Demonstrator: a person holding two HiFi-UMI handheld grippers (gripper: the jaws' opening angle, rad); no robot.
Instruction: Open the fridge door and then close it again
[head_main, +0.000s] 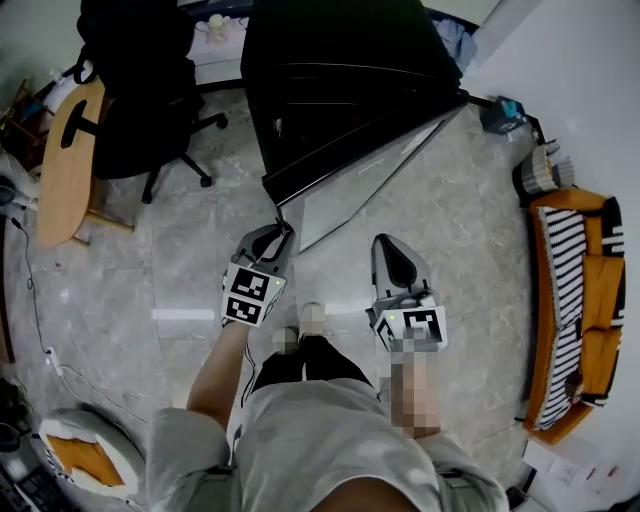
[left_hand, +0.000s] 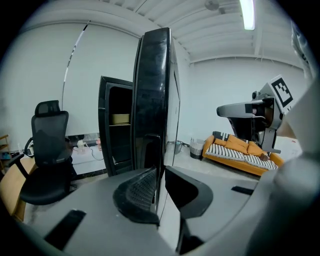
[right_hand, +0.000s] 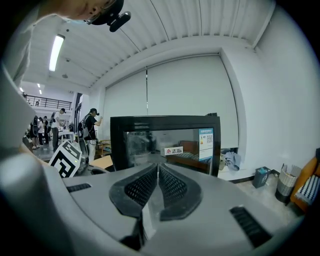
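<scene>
The black fridge (head_main: 340, 70) stands at the top of the head view, and its glass door (head_main: 370, 170) is swung out toward me. My left gripper (head_main: 278, 235) is at the door's free edge. In the left gripper view, the door edge (left_hand: 152, 90) runs down between the jaws, and the left gripper (left_hand: 160, 192) is closed on it from both sides. My right gripper (head_main: 385, 245) hangs to the right of the door and apart from it. Its pads (right_hand: 145, 185) are together with nothing between them. It faces the door's glass front (right_hand: 165, 145).
An office chair (head_main: 140, 90) and a wooden table (head_main: 70, 160) stand to the left of the fridge. An orange striped sofa (head_main: 580, 300) and a bin (head_main: 540, 170) line the right wall. A cushion (head_main: 85, 455) lies at the lower left. People stand far off (right_hand: 92, 127).
</scene>
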